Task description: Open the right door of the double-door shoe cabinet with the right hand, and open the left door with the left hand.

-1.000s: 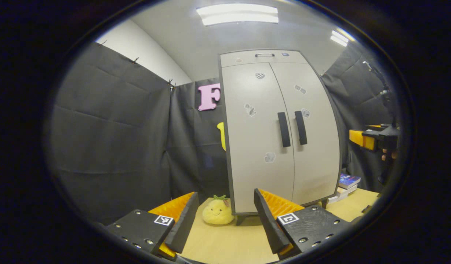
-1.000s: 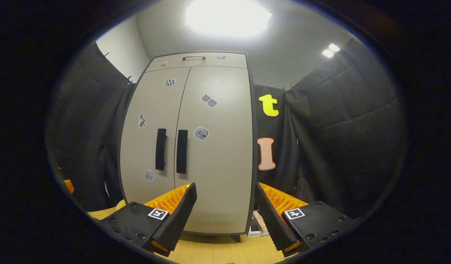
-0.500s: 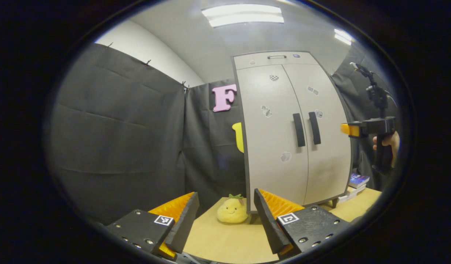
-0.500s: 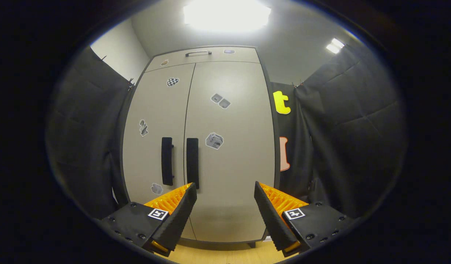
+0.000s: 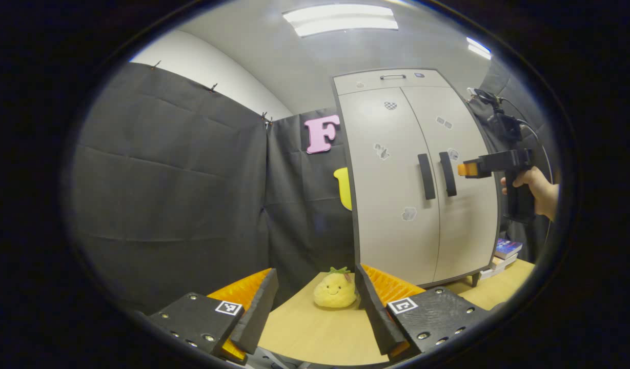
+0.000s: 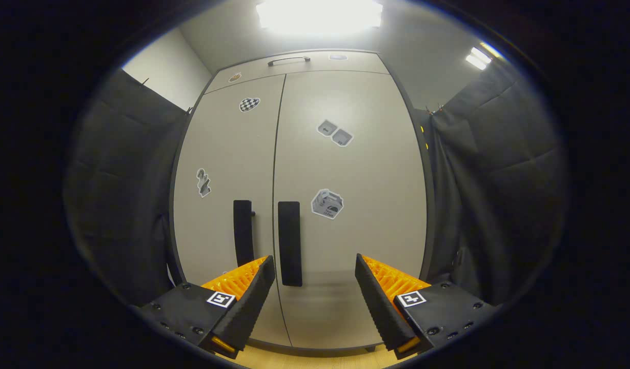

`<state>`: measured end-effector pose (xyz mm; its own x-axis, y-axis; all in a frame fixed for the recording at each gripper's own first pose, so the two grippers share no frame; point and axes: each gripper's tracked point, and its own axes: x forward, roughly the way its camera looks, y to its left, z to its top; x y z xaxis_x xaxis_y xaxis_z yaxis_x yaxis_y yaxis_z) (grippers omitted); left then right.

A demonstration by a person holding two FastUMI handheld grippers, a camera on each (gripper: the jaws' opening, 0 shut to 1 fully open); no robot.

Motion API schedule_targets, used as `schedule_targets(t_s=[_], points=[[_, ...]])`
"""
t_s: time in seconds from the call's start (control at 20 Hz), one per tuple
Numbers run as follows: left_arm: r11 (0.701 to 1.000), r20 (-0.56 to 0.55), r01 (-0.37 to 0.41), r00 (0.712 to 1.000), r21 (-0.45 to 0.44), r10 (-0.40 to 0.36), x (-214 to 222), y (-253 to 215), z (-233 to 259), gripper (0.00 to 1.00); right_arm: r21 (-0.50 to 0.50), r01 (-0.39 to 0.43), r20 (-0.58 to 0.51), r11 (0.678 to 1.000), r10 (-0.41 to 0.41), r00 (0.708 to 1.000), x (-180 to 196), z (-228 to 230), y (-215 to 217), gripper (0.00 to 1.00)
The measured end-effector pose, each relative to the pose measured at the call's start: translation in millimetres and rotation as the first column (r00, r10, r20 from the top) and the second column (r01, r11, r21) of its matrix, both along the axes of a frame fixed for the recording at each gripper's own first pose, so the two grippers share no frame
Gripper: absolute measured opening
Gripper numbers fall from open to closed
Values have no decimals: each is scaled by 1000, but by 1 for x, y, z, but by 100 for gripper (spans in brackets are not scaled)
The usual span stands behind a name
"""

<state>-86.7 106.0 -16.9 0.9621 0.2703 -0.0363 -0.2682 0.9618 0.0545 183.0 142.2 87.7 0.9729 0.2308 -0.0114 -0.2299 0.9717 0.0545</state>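
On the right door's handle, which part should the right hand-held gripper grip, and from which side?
Probably the mid-length of the right door's handle, approached straight from the front. It is a tall, narrow vertical bar beside the centre seam, so the open right hand-held gripper, fingers level left and right, could straddle its width. Both doors look closed.

One shoe cabinet [image 6: 356, 169] is seen at the centre of the right gripper view, with two doors and two handles [image 6: 289, 243], one per door. Five stickers [image 6: 327, 204] are counted on the doors. One plush toy [image 5: 334, 289] and one stack of books [image 5: 505, 252] are seen lower in the left gripper view.
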Motion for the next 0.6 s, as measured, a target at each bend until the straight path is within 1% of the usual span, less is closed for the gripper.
schedule_targets(t_s=[0.15,0.25,0.35,0.5,0.55,0.6], points=[[1000,-13,-20,1000,-8,19,-4,2,-2,87,-8,-14,-45,1000,14,999,20,-6,13,99],[999,-19,-36,999,-6,36,-7,5,-2,88,3,-15,-75,1000,15,997,31,-10,19,99],[999,-22,-50,999,-2,50,-8,8,-1,88,24,-35,-97,999,37,995,40,-10,27,99],[997,-28,-72,997,-4,72,-14,26,-6,87,53,-33,-117,998,39,992,51,-7,32,93],[997,-31,-78,996,-6,78,-17,31,-7,87,55,-38,-118,998,45,992,55,-4,35,87],[997,-33,-82,996,-8,82,-19,33,-11,87,50,-42,-119,998,47,992,58,-4,38,89]])
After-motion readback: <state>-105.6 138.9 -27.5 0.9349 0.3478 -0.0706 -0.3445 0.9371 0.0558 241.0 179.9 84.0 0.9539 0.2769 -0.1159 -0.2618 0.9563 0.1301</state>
